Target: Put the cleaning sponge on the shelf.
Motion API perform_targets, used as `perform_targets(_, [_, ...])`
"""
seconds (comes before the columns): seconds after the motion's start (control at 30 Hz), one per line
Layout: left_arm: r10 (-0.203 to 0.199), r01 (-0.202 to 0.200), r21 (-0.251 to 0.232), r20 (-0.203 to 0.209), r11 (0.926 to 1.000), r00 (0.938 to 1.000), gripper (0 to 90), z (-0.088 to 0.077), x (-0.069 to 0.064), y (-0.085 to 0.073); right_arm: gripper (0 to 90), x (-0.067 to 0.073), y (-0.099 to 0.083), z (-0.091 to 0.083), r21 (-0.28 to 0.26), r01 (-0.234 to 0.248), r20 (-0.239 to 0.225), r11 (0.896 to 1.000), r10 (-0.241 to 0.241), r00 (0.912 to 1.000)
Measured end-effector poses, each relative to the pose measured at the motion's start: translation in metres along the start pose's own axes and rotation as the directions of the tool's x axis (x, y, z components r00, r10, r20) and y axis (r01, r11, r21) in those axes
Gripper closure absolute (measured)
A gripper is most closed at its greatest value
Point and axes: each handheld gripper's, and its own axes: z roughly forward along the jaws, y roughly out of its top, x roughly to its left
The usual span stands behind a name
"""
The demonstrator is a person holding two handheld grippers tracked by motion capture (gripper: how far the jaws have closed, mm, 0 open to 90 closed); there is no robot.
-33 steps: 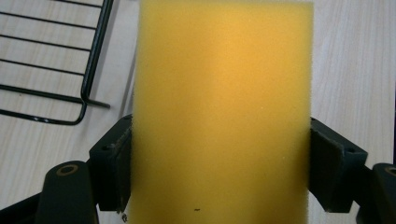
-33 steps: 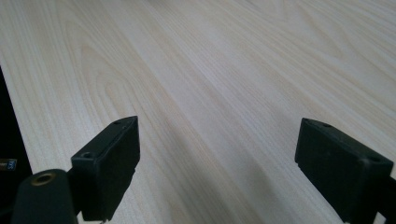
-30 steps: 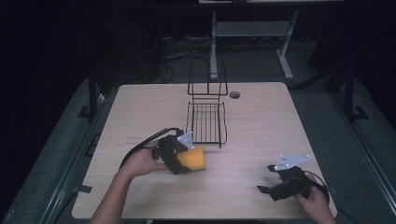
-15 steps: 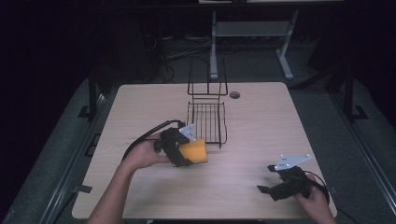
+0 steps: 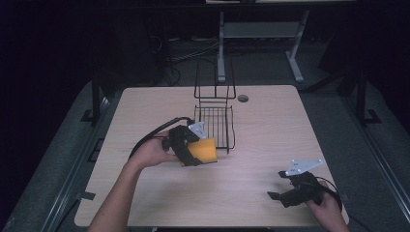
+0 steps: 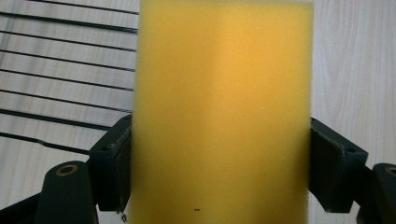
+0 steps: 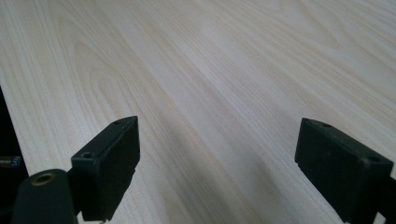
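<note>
Since the earlier frame, my left gripper (image 5: 205, 151) has carried the yellow sponge (image 5: 204, 150) up-frame toward the wire rack (image 5: 215, 126). Its jaws clamp the sponge at frame centre, touching the rack's near edge. At lower right, my right gripper (image 5: 275, 195) rests spread wide, holding nothing, above the table (image 5: 270, 125).

Left forearm comes in from the bottom-left edge and angles up toward table centre; left hand (image 5: 153, 152) wraps the left gripper (image 5: 196, 151), whose jaws are clamped — pads pressed flat on both sides of the load, cable looping back over the wrist. Right hand (image 5: 325, 205) sits low near the table's near-right corner, holding the right gripper (image 5: 273, 195) close above the tabletop, pointed left — jaws spread wide, nothing between them.
</note>
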Motion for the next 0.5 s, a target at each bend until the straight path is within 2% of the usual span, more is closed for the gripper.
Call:
perform_targets(0.27, [-0.002, 0.002, -0.007, 0.002, 1.0, 1.0, 21.8, 0.001, 0.006, 0.005, 13.7, -0.002, -0.001, -0.001, 0.002, -0.005, 0.003, 1.0, 0.005, 1.0])
perform_targets(0.5, [0.003, -0.003, 0.013, 0.008, 0.9999, 1.0, 21.8, 0.005, 0.012, 0.008, 13.7, -0.002, 0.0, 0.0, 0.006, -0.006, -0.001, 1.0, 0.006, 1.0])
